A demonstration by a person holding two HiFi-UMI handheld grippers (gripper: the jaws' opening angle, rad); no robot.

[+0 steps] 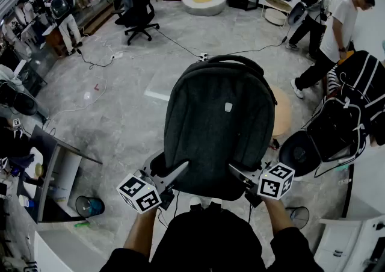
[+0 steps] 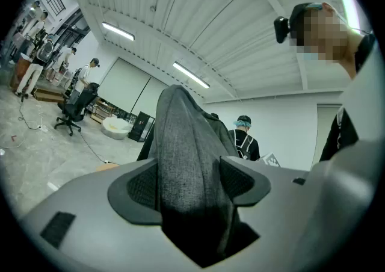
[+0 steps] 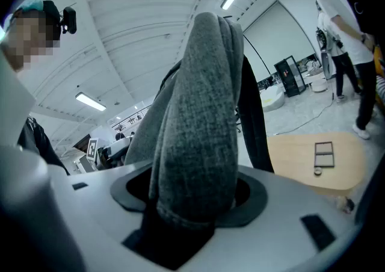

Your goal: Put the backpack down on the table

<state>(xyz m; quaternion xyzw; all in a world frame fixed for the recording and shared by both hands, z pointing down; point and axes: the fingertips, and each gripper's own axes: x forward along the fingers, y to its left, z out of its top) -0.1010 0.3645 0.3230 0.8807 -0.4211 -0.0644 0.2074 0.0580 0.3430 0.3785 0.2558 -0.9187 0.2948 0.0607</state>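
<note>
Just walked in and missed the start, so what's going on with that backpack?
A person holds a dark grey fabric backpack upright in the air with two handheld grippers. The left gripper has its jaws clamped on the bag's lower left edge, the right gripper on its lower right edge. It is not set down yet; a round light wooden table shows partly behind it.

Backpack (image 1: 219,126): grey woven cloth, matt. Floor (image 1: 120,102) beneath it: glossy stone. Round table (image 1: 281,119) beside it: smooth pale wood.
</note>
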